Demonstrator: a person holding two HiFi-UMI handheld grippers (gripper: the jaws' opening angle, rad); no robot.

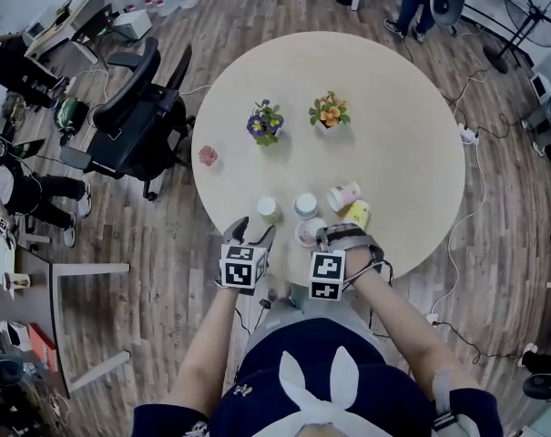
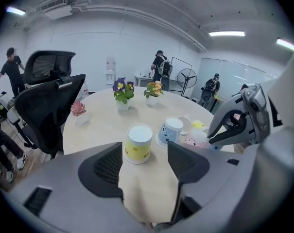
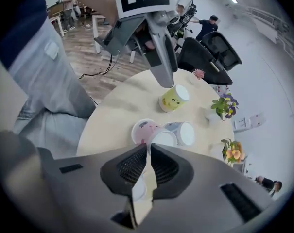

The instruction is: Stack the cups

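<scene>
Several paper cups cluster at the near edge of the round table (image 1: 393, 107). A yellow cup (image 2: 138, 143) stands upside down just ahead of my left gripper (image 2: 145, 150), whose jaws are open and empty. Beside it stand a blue cup (image 2: 172, 131) and a pink cup (image 2: 195, 141). My right gripper (image 3: 149, 147) has its jaws pinched together on the near edge of the pink cup (image 3: 146, 130). In the head view, the left gripper (image 1: 254, 230) and right gripper (image 1: 334, 236) hang over the table's near edge. A pink-white cup (image 1: 343, 196) and a yellow cup (image 1: 357, 213) lie on their sides.
Two flower pots (image 1: 265, 123) (image 1: 330, 113) stand mid-table and a small pink plant (image 1: 208, 157) sits at the left edge. A black office chair (image 1: 134, 116) is close on the left. People stand in the background by desks and a fan (image 1: 535, 7).
</scene>
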